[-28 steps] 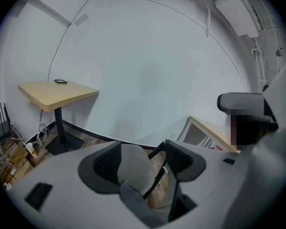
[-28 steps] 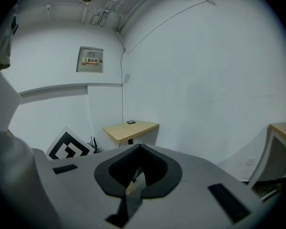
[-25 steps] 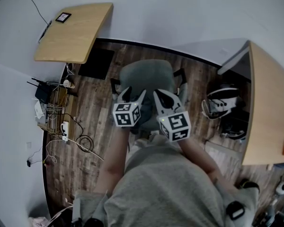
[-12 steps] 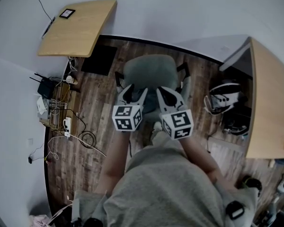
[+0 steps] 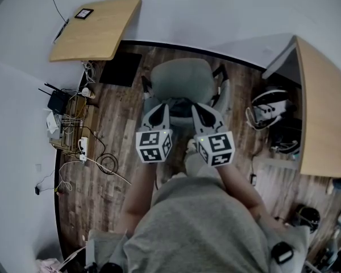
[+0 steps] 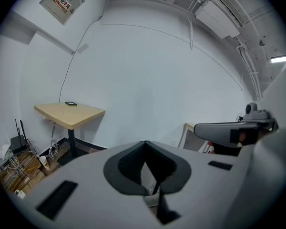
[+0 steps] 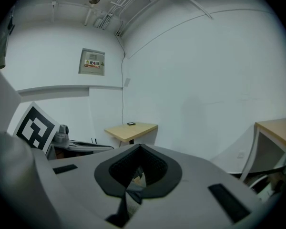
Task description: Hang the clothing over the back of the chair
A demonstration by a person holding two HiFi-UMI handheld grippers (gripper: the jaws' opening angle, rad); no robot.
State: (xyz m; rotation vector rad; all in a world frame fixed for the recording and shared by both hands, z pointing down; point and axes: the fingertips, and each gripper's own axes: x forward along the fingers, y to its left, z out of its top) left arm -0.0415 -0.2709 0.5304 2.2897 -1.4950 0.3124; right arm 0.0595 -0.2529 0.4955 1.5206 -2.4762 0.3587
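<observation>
Head view: found the chair (image 5: pixel 179 81) on the wooden floor (image 5: pixel 116 135) just ahead of the person, grey-green across its top. Could not tell whether that surface was the clothing or the chair's own padding. Saw the chair from this camera alone. Held side by side over its near side: left gripper (image 5: pixel 158 111) and right gripper (image 5: pixel 200 110).

Left gripper view: looked out at a white wall (image 6: pixel 148 75), with the black pads (image 6: pixel 126 168) meeting at their tips and nothing caught between them. Right gripper view: same closed-up state, pads (image 7: pixel 117 168) touching, empty. Caught here too the other tool's marker cube (image 7: pixel 33 125) at the left edge and a wall sign (image 7: pixel 91 62).

Farther out, in the head view: a light wooden desk (image 5: pixel 96 30) by the far wall with a small dark device (image 5: pixel 83 13) on it, a second desk (image 5: pixel 324 112) at the right, and a router (image 5: pixel 58 100) with tangled cables (image 5: pixel 82 152) along the left wall.
</observation>
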